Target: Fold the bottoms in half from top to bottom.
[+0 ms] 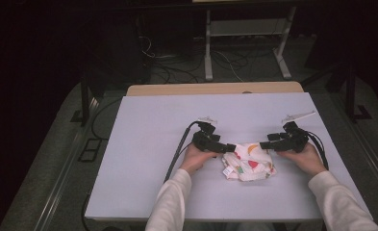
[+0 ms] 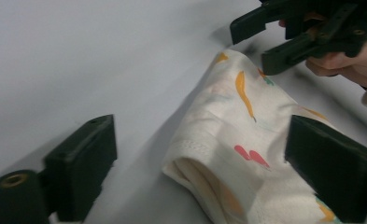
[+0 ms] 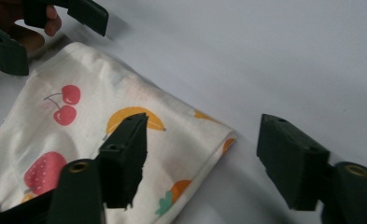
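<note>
While the cloth (image 1: 248,162) lies bunched on the counter (image 1: 143,144), both tools close in on its far edge from opposite sides, likely to take two corners and spread or fold it. Left of the cloth, the left tool (image 1: 229,147) is released, its jaws wide apart with the folded hem between them in the left gripper view, one jaw over the fabric, one on bare counter. Right of the cloth, the right tool (image 1: 265,145) is likewise released, straddling the cloth's corner in the right gripper view. Neither grips fabric yet; I judge each placed to pinch an edge next.
</note>
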{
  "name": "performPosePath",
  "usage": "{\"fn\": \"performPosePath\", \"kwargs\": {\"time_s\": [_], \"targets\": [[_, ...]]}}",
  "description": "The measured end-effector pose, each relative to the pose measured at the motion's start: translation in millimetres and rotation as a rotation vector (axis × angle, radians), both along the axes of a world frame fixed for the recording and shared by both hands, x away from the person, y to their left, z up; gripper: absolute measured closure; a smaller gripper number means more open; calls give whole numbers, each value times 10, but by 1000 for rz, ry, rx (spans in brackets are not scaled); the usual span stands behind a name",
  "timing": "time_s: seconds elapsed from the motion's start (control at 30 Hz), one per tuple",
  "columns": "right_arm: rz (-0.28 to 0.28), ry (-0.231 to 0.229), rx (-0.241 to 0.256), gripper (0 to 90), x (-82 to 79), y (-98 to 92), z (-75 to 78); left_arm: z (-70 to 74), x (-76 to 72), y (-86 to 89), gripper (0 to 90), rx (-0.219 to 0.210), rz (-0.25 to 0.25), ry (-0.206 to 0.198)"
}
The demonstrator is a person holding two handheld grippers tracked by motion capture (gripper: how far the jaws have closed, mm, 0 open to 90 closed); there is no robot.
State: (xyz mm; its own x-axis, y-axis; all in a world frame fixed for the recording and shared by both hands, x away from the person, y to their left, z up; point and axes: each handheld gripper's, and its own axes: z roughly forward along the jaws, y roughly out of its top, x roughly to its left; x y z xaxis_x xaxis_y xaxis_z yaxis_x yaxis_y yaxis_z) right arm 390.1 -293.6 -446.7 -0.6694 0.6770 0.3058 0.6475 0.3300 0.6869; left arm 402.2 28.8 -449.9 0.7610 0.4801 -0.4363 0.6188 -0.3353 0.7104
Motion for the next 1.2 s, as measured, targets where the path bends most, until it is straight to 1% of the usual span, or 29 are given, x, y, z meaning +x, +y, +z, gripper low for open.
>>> {"fn": "performPosePath", "kwargs": {"time_s": [0.03, 0.07, 0.13, 0.2, 0.23, 0.27, 0.33, 0.4, 0.43, 0.47, 0.5, 0.57, 0.63, 0.7, 0.8, 0.87, 0.93, 1.07, 1.2], "targets": [[4, 1, -1, 376, 8, 4, -10, -8, 0, -3, 154, -7, -9, 3], [6, -1, -2, 401, 14, 8, -18, -14, 0, -8, 174, -5, -13, -1], [12, -7, -3, 456, 25, 15, -32, -22, 1, -10, 255, -8, -25, -4], [15, -14, -3, 510, 35, 28, -42, -28, 0, -15, 350, 2, -29, -11], [12, -15, -7, 551, 41, 36, -46, -32, -1, -20, 401, 5, -33, -15], [18, -13, -1, 607, 47, 42, -55, -37, -3, -24, 445, 12, -37, -18], [31, -3, 1, 669, 56, 57, -73, -46, -8, -31, 516, 22, -52, -25], [40, 6, 2, 742, 62, 67, -88, -49, -8, -30, 602, 36, -56, -38], [41, 7, 5, 775, 65, 68, -89, -48, -5, -24, 634, 37, -53, -42], [38, 6, 5, 815, 71, 67, -90, -45, -1, -18, 687, 31, -50, -44], [33, 14, 12, 842, 76, 64, -88, -42, 2, -13, 723, 24, -50, -45], [25, 22, 23, 858, 80, 61, -81, -37, 3, -11, 782, 31, -52, -56], [12, 32, 31, 864, 90, 57, -80, -39, 6, -7, 800, 33, -55, -57], [-11, 44, 33, 868, 100, 54, -74, -40, 15, 7, 811, 39, -46, -55], [-56, 74, 83, 870, 129, 22, -63, -46, 31, 29, 819, 37, -42, -45], [-75, 92, 116, 870, 148, 1, -63, -43, 38, 42, 820, 38, -41, -40], [-87, 94, 104, 870, 156, 10, -68, -29, 32, 46, 821, 42, -43, -47], [-88, 96, 89, 872, 158, 49, -72, -3, 26, 63, 822, 48, -48, -50], [-86, 86, 92, 872, 148, 82, -36, 26, 26, 100, 823, 61, -54, -53]]}}
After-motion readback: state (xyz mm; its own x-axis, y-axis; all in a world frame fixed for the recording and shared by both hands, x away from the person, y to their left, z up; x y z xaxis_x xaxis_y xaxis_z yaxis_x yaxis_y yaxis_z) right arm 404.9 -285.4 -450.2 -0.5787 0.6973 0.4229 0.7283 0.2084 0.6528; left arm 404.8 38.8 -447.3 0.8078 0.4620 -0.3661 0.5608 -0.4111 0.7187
